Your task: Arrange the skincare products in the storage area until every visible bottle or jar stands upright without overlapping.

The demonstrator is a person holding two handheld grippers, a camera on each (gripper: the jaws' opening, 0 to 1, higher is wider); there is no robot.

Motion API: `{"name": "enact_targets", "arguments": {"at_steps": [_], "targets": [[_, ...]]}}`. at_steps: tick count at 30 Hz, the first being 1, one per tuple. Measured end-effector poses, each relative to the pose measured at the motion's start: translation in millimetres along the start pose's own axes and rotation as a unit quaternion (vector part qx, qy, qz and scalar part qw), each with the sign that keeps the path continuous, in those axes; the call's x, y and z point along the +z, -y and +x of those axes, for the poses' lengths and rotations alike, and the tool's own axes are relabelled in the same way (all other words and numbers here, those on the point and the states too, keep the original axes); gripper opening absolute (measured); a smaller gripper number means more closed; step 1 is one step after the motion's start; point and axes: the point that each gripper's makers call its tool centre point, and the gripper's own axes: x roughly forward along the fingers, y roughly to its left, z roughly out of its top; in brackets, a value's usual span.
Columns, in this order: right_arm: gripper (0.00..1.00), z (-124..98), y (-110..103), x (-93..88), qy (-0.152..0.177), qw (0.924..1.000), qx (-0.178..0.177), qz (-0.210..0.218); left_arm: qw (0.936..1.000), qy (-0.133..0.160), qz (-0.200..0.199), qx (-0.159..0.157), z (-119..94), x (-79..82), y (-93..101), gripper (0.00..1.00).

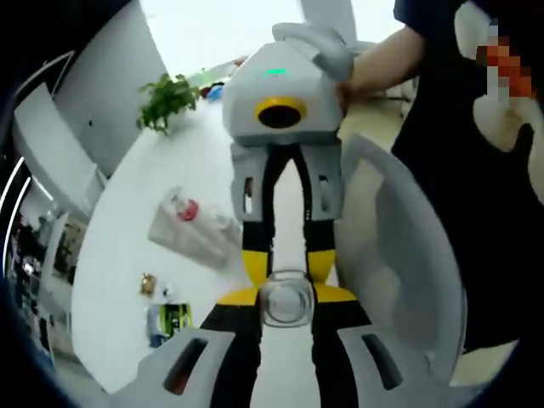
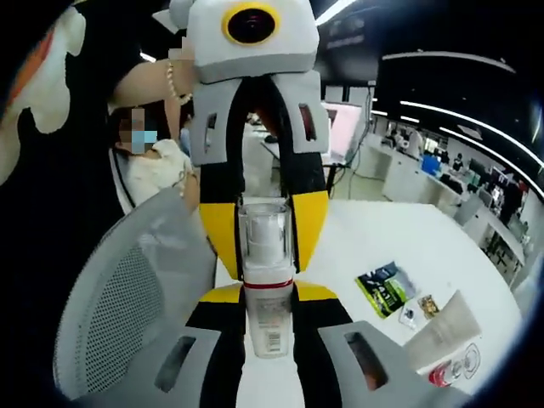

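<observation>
Right, the clear-capped bottle (image 2: 268,285) hangs between both grippers, long axis running from one to the other: right gripper (image 2: 265,327) clamps its base end, left gripper (image 2: 263,229) pinches the cap, above the white table (image 2: 374,238).

Tube (image 2: 446,340) partly cut off

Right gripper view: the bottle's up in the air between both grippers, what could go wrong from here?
1. The bottle hangs between the right gripper and the left gripper, above the mesh chair and the table edge. A badly timed release could drop it off the table.
2. The left gripper's jaws flank the clear cap, which may slip or pull off.
</observation>
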Motion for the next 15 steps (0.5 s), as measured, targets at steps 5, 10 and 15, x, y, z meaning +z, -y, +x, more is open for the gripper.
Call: {"name": "enact_targets", "arguments": {"at_steps": [5,10,15], "targets": [[0.20,-0.4,2.2,5.4,0.023,0.9996,-0.007,0.013,0.9992,0.036,-0.015,0.008,-4.3,13.2,-3.0,0.24],[0.21,-0.6,0.1,4.2,0.033,0.9991,-0.005,0.027,0.9983,0.051,-0.030,0.003,-1.8,16.5,-0.5,0.24],[0.22,3.5,-4.4,-5.6,0.005,0.9998,-0.002,0.017,0.9983,0.052,-0.026,-0.008,0.0,18.5,-0.5,0.24]]}}
